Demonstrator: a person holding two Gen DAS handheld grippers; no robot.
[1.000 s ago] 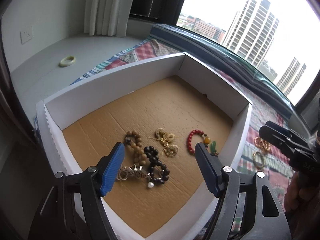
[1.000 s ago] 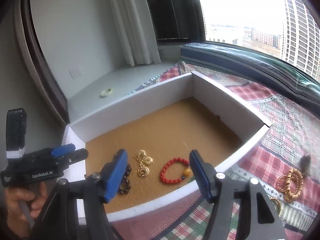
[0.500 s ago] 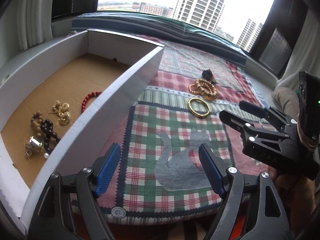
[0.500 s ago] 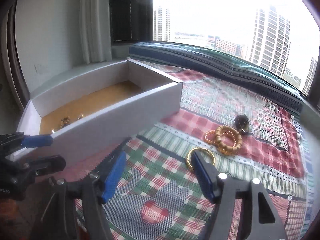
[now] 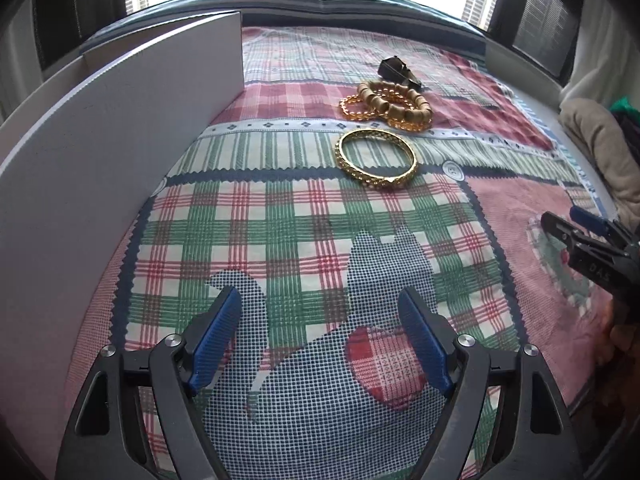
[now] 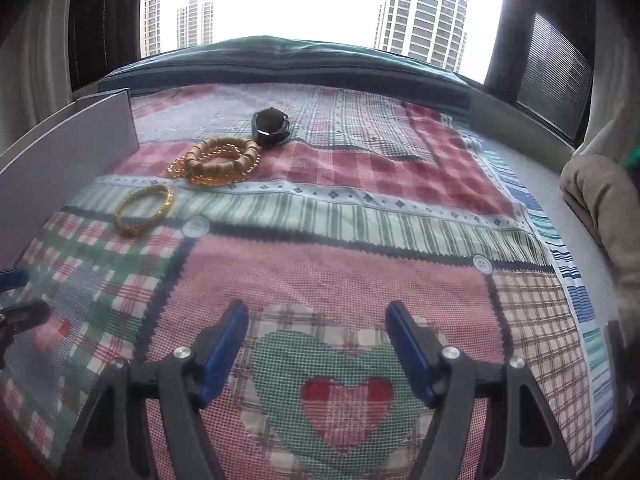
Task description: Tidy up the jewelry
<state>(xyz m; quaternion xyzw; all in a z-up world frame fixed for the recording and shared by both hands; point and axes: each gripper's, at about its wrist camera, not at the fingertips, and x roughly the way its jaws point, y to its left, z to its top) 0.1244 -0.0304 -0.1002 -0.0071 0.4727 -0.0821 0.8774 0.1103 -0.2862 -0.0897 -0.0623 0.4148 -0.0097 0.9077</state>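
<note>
Right now we carry both sets of fingers spread, with nothing between them: the left gripper (image 5: pixel 320 336) has its blue pads apart over the dark swan patch of the patchwork cloth (image 5: pixel 248 216), and the right gripper (image 6: pixel 316 346) is spread over the heart patch; the right one's jaws have just been opening, with only bare cloth between them, which we read as readying for a pick. Moving outward, the gold bangle (image 5: pixel 377 158) lies flat on the cloth straight ahead of our left fingers, well apart from them and clear of its neighbours, so it looks the easiest piece to take first. Just beyond it, the chunky gold bead bracelet (image 5: pixel 394 106) rests tangled with a thinner beaded strand, and a small dark watch-like item (image 5: pixel 396 70) sits touching its far side. In the right wrist view the same three pieces lie far to the left. On the left stands the white box (image 5: pixel 120 120), its wall close beside the jewelry, presumably so each piece travels only a short way; its inside is hidden from here. These three pieces seem still left to sort.
</note>
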